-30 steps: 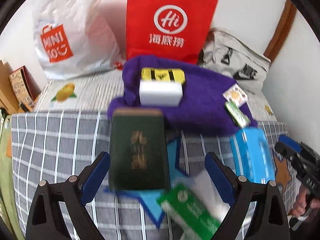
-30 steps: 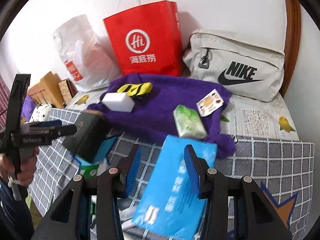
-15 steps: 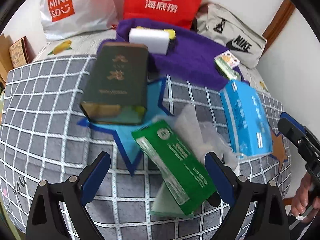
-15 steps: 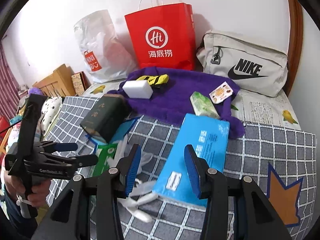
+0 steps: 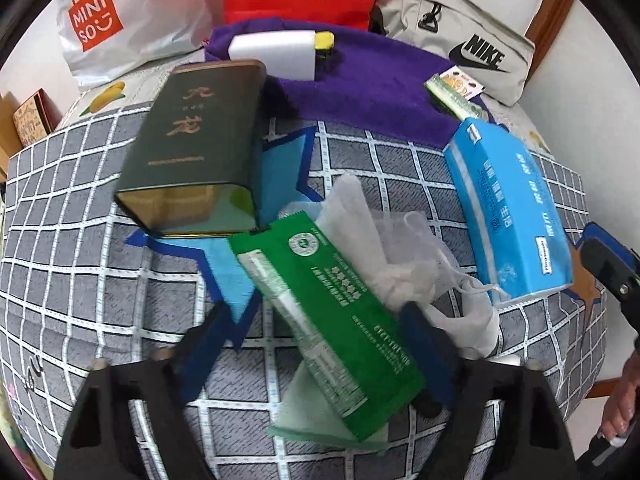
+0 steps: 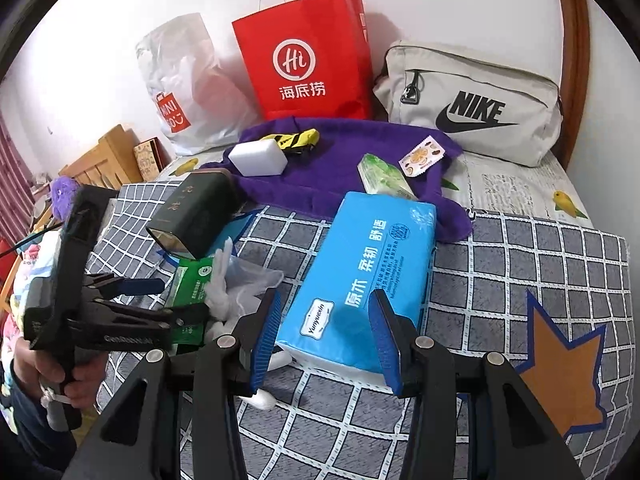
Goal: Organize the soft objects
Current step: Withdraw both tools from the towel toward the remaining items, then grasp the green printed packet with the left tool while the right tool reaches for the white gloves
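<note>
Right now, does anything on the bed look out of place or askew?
Yes. The dark green tin is hard and lies tipped on its side among soft goods. The green packet lies askew over a crumpled clear bag, between the closing left claw pads.

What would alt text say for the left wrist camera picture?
The left gripper, jaws closing, straddles a green packet lying on a checked bedspread. Around the packet lie a dark green tin, a crumpled clear bag and a blue tissue pack.
</note>
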The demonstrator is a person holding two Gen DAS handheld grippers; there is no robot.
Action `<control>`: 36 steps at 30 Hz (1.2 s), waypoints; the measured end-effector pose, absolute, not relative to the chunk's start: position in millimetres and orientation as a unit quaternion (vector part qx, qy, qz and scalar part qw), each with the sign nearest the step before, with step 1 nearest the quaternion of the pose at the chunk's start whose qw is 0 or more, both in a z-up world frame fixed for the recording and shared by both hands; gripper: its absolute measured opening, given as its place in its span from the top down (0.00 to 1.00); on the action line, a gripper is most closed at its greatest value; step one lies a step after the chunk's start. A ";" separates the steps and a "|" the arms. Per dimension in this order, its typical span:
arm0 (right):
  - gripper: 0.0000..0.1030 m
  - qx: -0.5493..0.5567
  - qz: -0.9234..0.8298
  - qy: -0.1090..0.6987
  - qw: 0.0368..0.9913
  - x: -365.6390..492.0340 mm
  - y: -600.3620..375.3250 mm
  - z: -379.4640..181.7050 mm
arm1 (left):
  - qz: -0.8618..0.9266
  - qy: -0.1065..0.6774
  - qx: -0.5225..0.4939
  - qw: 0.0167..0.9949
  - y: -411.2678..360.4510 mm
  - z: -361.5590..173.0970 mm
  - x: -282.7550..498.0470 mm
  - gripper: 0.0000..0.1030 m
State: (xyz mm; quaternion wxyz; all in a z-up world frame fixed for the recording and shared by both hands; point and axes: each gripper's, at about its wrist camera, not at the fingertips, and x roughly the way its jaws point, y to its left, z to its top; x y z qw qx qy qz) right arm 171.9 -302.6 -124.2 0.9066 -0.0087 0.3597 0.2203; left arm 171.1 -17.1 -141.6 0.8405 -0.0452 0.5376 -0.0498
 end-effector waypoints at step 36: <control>0.56 -0.013 0.231 0.369 0.900 178.3 -285.4 -125.3 | -0.055 0.549 -0.038 0.833 10.2 -134.4 168.5 0.66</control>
